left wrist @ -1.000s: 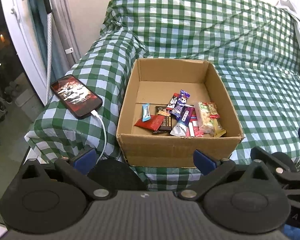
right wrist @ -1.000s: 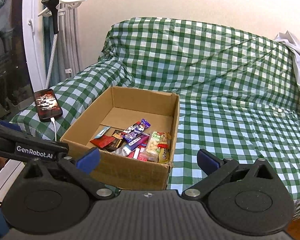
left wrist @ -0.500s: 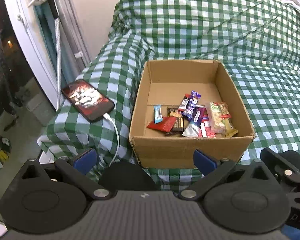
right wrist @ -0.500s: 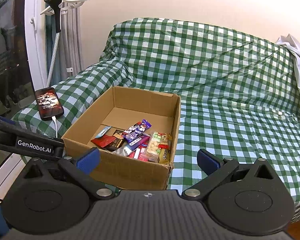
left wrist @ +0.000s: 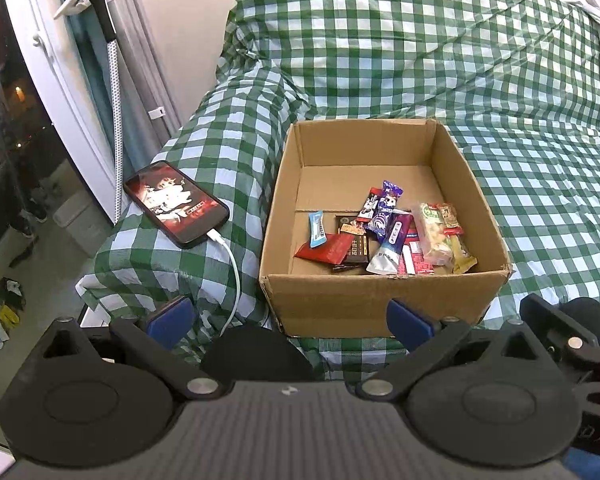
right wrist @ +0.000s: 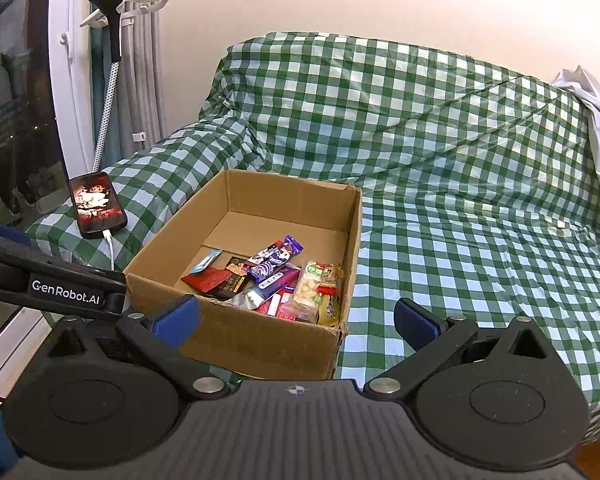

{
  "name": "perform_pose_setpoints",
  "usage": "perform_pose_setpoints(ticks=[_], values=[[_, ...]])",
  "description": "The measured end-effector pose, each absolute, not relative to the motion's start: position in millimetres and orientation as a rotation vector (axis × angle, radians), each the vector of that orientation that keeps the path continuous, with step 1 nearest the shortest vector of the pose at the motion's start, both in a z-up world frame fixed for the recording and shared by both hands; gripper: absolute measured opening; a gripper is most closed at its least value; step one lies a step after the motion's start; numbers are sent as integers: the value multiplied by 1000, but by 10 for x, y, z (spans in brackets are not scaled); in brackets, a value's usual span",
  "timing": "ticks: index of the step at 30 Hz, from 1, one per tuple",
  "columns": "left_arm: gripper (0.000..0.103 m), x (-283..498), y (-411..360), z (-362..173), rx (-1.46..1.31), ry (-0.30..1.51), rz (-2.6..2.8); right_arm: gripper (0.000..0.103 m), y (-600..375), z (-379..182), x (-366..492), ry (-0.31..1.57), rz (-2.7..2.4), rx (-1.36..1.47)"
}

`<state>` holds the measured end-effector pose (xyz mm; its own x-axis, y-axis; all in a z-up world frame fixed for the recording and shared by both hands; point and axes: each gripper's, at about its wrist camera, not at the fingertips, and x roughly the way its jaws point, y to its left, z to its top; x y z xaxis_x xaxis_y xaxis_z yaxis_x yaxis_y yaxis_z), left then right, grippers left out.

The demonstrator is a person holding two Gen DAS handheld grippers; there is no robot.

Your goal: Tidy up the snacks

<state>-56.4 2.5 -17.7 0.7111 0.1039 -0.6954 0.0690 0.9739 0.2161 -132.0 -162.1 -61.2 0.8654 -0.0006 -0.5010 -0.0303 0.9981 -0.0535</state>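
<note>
Mixed bright snack wrappers (left wrist: pixel 384 236) heaped in the open cardboard box (left wrist: pixel 380 300) — both grippers (left wrist: pixel 288 318) (right wrist: pixel 296 324) spread apart, empty.

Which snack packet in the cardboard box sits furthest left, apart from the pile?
The small light-blue packet, at the pile's left edge above the red wrapper; the others cluster rightward.

Open-topped brown cardboard box (left wrist: pixel 384 304) at 12 o'clock, far half bare, wrapped snack pile (left wrist: pixel 384 236) crowding near half, black smartphone (left wrist: pixel 176 204) at 10 o'clock, green-checked sofa seat (right wrist: pixel 480 248) open at 2 o'clock
</note>
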Motion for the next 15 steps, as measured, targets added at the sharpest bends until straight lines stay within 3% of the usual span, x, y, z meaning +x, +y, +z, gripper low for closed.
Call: perform_pose_setpoints(ticks=[15], values=[[103, -531, 55, -211, 206, 805, 17, 102, -1630, -637, -1310, 530, 18, -55]])
